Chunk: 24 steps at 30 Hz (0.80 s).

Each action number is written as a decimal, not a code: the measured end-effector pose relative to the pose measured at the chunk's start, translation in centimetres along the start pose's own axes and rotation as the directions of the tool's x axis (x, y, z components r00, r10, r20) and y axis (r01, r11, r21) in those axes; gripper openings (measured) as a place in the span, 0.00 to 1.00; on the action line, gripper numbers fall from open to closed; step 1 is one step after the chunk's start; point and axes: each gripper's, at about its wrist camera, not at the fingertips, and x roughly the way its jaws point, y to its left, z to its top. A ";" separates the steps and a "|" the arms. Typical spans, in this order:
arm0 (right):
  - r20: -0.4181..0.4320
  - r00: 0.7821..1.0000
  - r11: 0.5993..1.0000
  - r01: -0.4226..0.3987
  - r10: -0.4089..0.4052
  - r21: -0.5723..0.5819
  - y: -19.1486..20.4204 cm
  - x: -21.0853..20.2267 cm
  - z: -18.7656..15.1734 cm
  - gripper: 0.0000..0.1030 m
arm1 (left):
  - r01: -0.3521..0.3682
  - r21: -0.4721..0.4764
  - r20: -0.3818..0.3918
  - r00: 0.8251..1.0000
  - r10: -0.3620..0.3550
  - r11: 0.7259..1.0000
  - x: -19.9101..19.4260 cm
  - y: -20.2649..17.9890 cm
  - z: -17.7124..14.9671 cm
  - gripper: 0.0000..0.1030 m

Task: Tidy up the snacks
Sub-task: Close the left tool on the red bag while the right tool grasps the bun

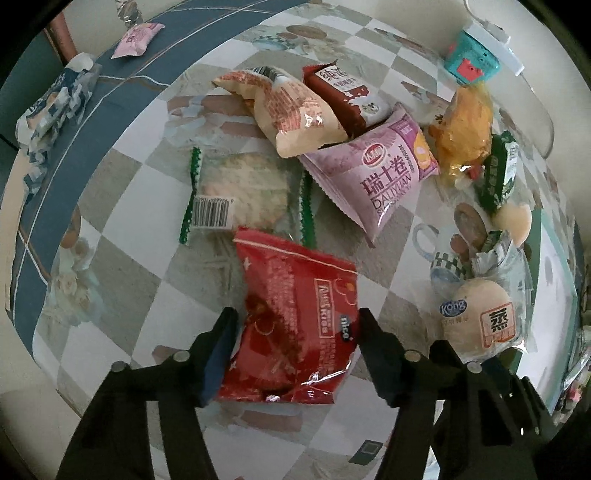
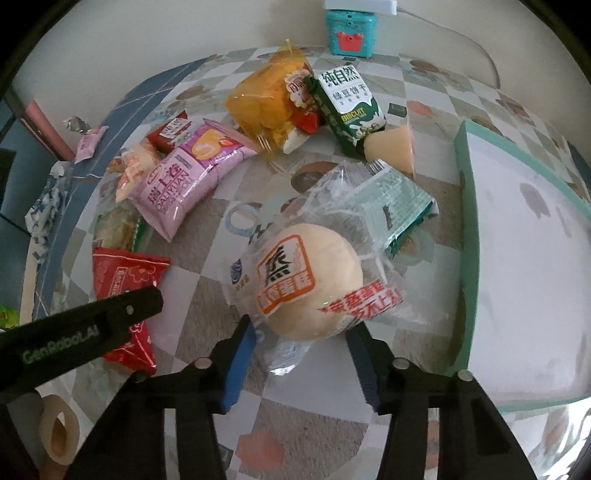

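The red snack packet [image 1: 295, 325] is pinched between the jaws of the left gripper [image 1: 295, 350], low over the checked surface [image 1: 122, 258]. The wrapped round bun [image 2: 306, 284] is bracketed by the jaws of the right gripper [image 2: 301, 358]; whether they press on it cannot be told. A purple packet [image 1: 376, 173] and 1 green tray [image 2: 465, 258] are seen nearby.

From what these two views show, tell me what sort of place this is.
Probably a home dining or kitchen table: a glossy checkered tablecloth printed with cups and biscuits, a heap of wrapped snacks such as the pink Swiss-roll packet, and a small teal toy-like box against a plain cream wall.
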 end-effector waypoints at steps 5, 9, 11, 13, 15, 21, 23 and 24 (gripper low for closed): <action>-0.007 1.000 1.000 -0.016 0.016 0.003 -0.4 -0.4 -1.1 0.42 | 0.002 -0.030 0.003 1.000 -0.001 1.000 -0.2 0.2 -1.4 0.60; -0.018 1.000 1.000 -0.024 0.024 0.007 -0.9 -0.8 -1.9 0.37 | -0.004 -0.072 -0.006 1.000 0.004 0.997 0.0 0.6 -2.7 0.60; -0.023 0.999 0.999 -0.037 0.037 0.011 -1.3 -1.4 -2.7 0.36 | -0.005 -0.085 -0.010 1.000 0.005 0.996 0.1 0.6 -3.0 0.60; -0.029 0.998 0.998 -0.051 0.051 0.024 -1.8 -1.9 -3.2 0.34 | -0.002 -0.093 -0.010 1.000 0.001 0.996 0.7 0.1 -2.5 0.60; -0.032 0.998 0.998 -0.051 0.052 0.025 -1.6 -2.7 -3.6 0.34 | 0.000 -0.102 -0.009 1.000 -0.001 0.995 0.9 0.3 -2.8 0.60; -0.029 0.998 0.998 -0.062 0.062 0.023 -2.2 -4.1 -4.9 0.27 | 0.008 -0.136 -0.016 1.000 -0.010 0.991 1.6 0.8 -2.9 0.60; -0.035 0.998 0.998 -0.057 0.057 0.020 -2.3 -4.5 -5.5 0.27 | 0.015 -0.152 -0.023 1.000 -0.019 0.988 1.8 1.2 -3.1 0.60; -0.037 0.998 0.998 -0.056 0.057 0.021 -2.3 -4.7 -5.6 0.27 | 0.021 -0.159 -0.029 0.999 -0.026 0.987 2.1 1.1 -3.2 0.60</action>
